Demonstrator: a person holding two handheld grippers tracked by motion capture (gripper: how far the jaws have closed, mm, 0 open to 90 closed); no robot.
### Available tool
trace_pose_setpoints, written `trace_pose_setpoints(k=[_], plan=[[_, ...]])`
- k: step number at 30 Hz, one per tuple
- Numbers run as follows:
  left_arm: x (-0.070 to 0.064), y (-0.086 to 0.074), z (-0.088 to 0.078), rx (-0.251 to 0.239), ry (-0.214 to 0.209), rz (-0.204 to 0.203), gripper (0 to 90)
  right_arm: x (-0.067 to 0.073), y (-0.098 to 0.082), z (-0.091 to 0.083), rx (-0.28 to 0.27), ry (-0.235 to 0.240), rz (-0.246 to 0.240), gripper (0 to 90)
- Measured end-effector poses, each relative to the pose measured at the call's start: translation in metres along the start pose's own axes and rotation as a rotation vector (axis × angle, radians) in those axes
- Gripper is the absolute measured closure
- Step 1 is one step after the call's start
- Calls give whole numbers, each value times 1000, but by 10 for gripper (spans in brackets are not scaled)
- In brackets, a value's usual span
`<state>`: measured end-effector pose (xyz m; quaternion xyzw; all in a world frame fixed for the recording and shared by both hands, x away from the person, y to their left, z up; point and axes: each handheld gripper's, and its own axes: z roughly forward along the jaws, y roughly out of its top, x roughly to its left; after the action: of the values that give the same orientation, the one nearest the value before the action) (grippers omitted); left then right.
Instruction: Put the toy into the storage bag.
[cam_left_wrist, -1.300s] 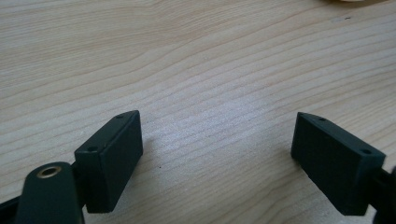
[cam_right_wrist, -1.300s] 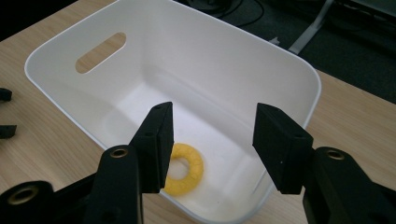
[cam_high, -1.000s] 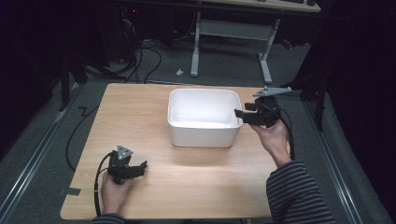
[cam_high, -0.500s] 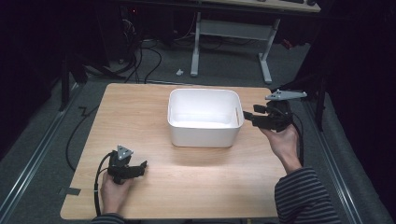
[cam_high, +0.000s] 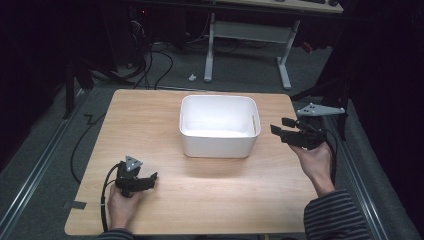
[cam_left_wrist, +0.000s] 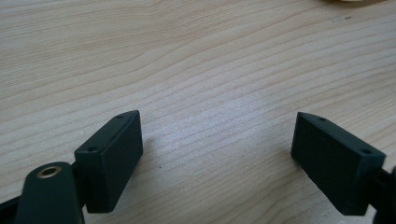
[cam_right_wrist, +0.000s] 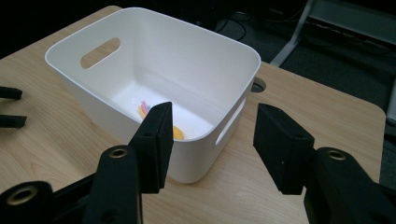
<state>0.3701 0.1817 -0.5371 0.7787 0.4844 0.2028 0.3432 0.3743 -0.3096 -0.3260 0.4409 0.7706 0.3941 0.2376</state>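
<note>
High view: a white bin (cam_high: 218, 126) sits on a wooden table (cam_high: 150, 120), a little toward the far edge from the middle, its long axis running left to right across the table. Taking the bin as the landmark, the right gripper (cam_high: 281, 126) hangs just off the bin's right short end, raised above the tabletop, its jaws pointing back toward that end with a clear gap between them and nothing in it. The left gripper (cam_high: 152, 176) lies well apart from the bin, off its near left corner, resting low on the wood near the person's edge; its jaws are also spread and empty. The right one is by far the nearer of the two. Right gripper view, looking over the bin (cam_right_wrist: 154, 88) from that short end, shows a slotted handle cut into the end wall facing the jaws and a matching slot in the far end wall. On the bin floor lie a few small items (cam_right_wrist: 159, 122), yellow and pink, partly hidden behind one jaw and too small to identify. Any reach into the bin would likely fall to the right gripper, going over the near rim and down. Left gripper view shows bare wood grain between its spread jaws.
</note>
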Motion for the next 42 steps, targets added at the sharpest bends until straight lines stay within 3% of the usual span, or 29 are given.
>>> trace_pose_setpoints(k=[19, 42], plan=[[0, 0, 0, -1, 0, -2, 169, 0, -26, -36, -32, -16, 10, 482], [0, 1, 1, 7, 0, -3, 145, -8, -78, -73, -93, -49, 104, 484]])
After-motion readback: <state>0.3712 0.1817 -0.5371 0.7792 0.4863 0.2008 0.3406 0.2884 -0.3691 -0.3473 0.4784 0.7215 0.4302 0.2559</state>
